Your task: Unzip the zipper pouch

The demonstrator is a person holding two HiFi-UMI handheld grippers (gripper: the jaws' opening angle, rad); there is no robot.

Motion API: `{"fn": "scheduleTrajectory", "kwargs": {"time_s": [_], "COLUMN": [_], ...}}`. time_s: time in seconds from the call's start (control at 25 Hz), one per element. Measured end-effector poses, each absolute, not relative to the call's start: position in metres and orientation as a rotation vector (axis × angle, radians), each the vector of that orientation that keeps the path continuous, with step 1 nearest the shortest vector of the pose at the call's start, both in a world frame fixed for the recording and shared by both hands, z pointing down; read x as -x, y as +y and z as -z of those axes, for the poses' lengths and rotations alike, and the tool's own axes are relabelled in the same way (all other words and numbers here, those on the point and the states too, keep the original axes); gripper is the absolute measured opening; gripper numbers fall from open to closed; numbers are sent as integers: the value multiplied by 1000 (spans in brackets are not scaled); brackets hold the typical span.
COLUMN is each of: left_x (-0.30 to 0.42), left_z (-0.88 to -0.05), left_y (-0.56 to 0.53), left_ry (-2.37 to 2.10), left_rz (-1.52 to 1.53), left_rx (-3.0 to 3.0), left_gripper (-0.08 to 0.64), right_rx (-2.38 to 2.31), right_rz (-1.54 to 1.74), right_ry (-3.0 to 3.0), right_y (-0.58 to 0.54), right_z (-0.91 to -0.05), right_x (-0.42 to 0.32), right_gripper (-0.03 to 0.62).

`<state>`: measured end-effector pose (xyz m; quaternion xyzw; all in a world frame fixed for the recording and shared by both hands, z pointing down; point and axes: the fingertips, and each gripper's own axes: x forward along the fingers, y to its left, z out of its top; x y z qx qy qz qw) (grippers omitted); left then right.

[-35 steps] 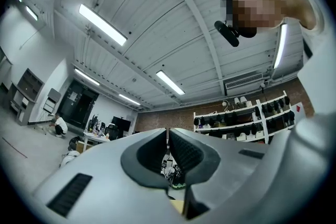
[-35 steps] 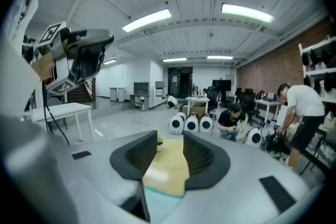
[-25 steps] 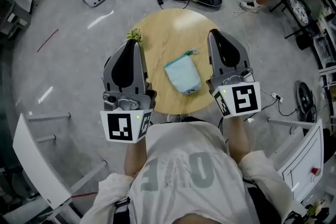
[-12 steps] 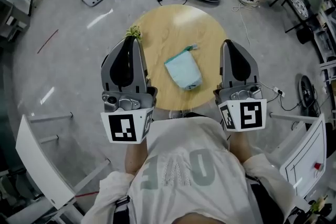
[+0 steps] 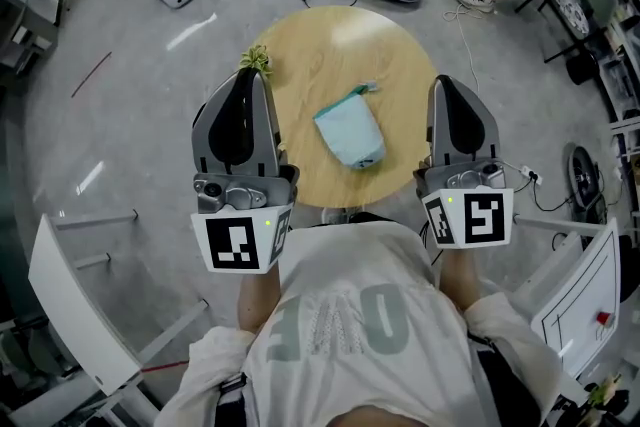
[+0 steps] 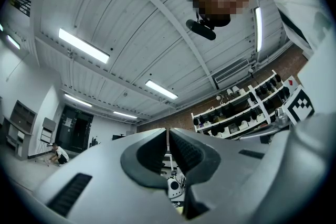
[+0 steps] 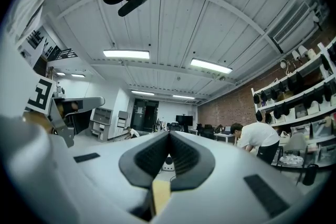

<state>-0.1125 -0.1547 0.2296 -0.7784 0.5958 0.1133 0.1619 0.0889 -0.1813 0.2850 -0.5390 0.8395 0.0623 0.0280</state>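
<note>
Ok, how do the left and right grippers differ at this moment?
The left gripper points at a green tuft at the table rim; the right gripper has nothing by its tip. In the head view the left gripper overlaps the table, while the right gripper sits mostly outside its right rim. Shared: both are shut and empty, flanking the teal pouch without touching it.

Table [image 5: 330, 45]: round, wooden, mid-frame.
Zipper pouch [image 5: 350, 137]: pale teal, just off the table's centre toward 5 o'clock.
Left gripper [image 5: 250, 77]: at the 9 o'clock rim, jaws together.
Right gripper [image 5: 446, 85]: at the 3 o'clock rim, jaws together.
Tuft [image 5: 256, 61]: greenish, at the 10 o'clock rim; perhaps a plant.
</note>
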Motion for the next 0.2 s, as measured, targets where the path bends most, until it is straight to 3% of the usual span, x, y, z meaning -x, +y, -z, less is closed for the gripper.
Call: {"fn": "scheduleTrajectory", "kwargs": {"time_s": [0.2], "left_x": [117], "left_z": [-229], "left_y": [-154], "left_ry": [1713], "left_rz": [-322], "left_rx": [2216], "left_gripper": [38], "right_rx": [1682], "right_rz": [-173], "right_ry": [2590], "right_y": [-180], "right_z": [-287], "right_x": [-90], "right_gripper": [29]}}
